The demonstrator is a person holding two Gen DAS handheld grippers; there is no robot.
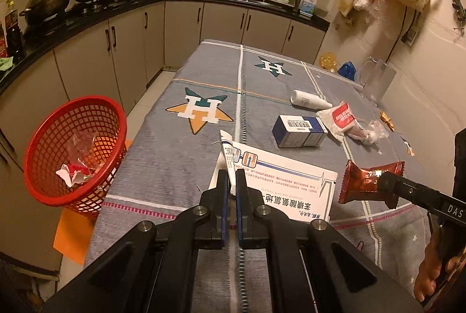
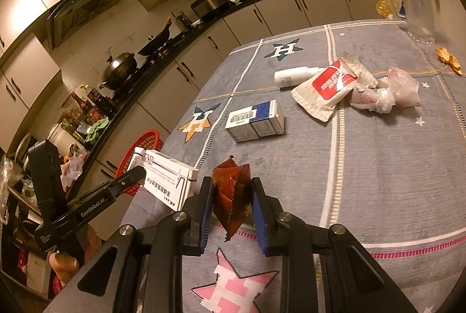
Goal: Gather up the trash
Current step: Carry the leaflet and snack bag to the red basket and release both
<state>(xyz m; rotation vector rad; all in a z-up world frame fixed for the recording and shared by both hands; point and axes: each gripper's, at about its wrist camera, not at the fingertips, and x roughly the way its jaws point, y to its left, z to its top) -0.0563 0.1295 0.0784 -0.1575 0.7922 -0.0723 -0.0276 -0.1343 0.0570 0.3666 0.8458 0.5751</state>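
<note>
Trash: flat white cardboard medicine box clamped in left gripper; crinkled red foil wrapper pinched in right gripper. Advised releasing only above red mesh basket, left of table.

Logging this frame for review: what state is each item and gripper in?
left gripper: shut on white medicine box
right gripper: shut on red snack wrapper
red basket: holds scraps
blue box: lying flat
white bottle: on its side
</note>
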